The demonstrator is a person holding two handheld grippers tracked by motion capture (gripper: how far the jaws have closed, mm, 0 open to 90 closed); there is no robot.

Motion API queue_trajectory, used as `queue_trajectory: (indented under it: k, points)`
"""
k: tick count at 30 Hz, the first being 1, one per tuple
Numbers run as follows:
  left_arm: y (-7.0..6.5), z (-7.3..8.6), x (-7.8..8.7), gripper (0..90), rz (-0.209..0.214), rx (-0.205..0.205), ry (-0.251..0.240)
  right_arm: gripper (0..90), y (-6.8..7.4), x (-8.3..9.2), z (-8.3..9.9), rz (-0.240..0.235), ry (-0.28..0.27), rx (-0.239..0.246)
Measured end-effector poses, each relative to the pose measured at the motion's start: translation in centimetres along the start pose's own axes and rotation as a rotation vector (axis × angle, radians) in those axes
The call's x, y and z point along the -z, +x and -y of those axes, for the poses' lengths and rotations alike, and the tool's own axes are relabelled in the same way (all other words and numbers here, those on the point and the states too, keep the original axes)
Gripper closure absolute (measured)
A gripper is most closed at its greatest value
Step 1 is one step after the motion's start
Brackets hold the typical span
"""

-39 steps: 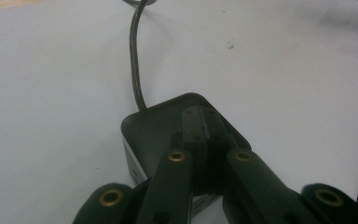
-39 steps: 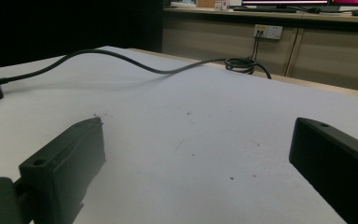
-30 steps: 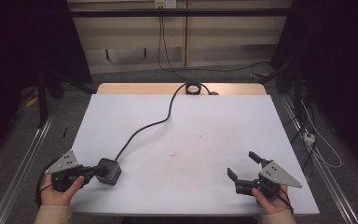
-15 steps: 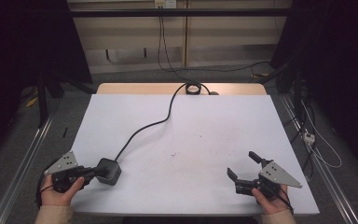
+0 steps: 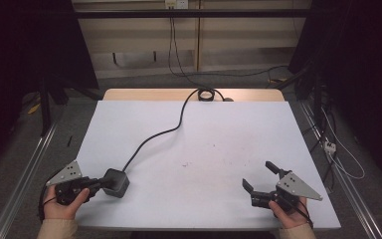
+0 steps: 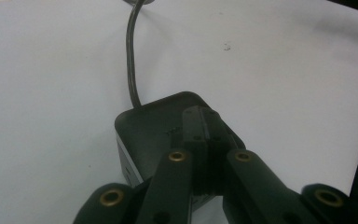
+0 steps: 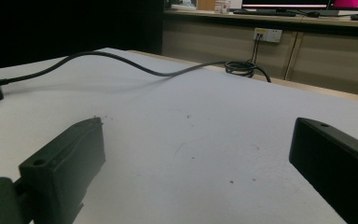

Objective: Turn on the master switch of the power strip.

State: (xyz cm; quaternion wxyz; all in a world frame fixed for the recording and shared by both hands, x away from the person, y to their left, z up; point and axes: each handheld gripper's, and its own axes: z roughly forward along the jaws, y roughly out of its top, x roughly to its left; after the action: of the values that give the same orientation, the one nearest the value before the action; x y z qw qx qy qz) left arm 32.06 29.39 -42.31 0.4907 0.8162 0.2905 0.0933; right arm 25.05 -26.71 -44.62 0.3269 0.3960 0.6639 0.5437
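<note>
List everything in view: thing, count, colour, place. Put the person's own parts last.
power adapter block: 1, black, near left corner of the table, under the left gripper's tips
cable: 1, black, runs from the block across the table to a coil at the far edge
cable coil: 1, black, far edge of the table, middle
table: 1, white top with a wooden far edge, centre
wall socket: 1, white, on the panel behind the table
floor cables: several, white and dark, right of the table
left gripper: 1, black, jaws shut, tips over the block
right gripper: 1, black, jaws open, near right corner
hands: 2, at the near edge, one on each gripper
</note>
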Motion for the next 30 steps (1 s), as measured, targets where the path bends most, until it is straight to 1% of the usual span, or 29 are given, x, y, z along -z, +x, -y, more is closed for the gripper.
queue_trajectory:
  k: [2,4,5,8,9,13,16,19,22,25,27,28,29,30]
  points:
    - [0.01,0.04,-0.03,90.0,0.004,0.013,-0.009,3.0,0.03,-0.01,0.00,-0.002,0.000,0.001]
    - [0.12,0.04,0.03,90.0,0.002,0.020,-0.006,2.9,0.00,-0.04,0.01,-0.001,0.003,0.002]
    - [0.15,0.07,0.00,90.0,0.008,0.030,-0.012,2.9,-0.02,-0.05,0.03,-0.002,0.004,0.000]
    - [0.17,0.07,0.04,90.0,0.006,0.030,-0.011,3.0,-0.03,-0.07,0.02,-0.003,0.003,0.000]
    - [0.16,0.08,0.02,90.0,0.007,0.039,-0.016,2.9,-0.02,-0.06,0.01,-0.002,0.002,0.001]
    - [0.27,0.14,0.10,90.0,0.014,0.051,-0.028,2.9,-0.05,-0.09,0.01,-0.003,0.003,0.000]
    - [0.17,0.03,0.07,90.0,0.002,0.049,-0.025,2.9,-0.06,-0.12,0.01,-0.005,0.001,-0.003]
    - [0.13,0.03,0.07,90.0,0.000,0.056,-0.027,2.9,-0.05,-0.13,0.00,-0.007,0.001,-0.001]
    - [0.13,0.01,0.06,90.0,0.000,0.050,-0.029,3.0,-0.04,-0.12,0.00,-0.006,0.002,-0.001]
    - [0.11,-0.04,-0.01,90.0,0.001,0.055,-0.034,2.9,-0.06,-0.14,0.01,-0.007,0.002,-0.002]
    - [0.11,-0.15,-0.02,87.9,0.005,0.051,-0.034,3.0,-0.07,-0.15,0.01,-0.007,0.001,-0.003]
    - [0.06,-0.19,-0.02,86.0,0.008,0.056,-0.042,2.9,-0.08,-0.15,0.01,-0.008,0.002,-0.002]
    - [0.08,-0.30,0.06,85.6,0.013,0.051,-0.046,3.0,-0.08,-0.16,0.02,-0.008,0.002,-0.001]
    - [0.04,-0.35,0.10,85.4,0.009,0.051,-0.050,3.0,-0.08,-0.17,0.02,-0.007,0.003,-0.002]
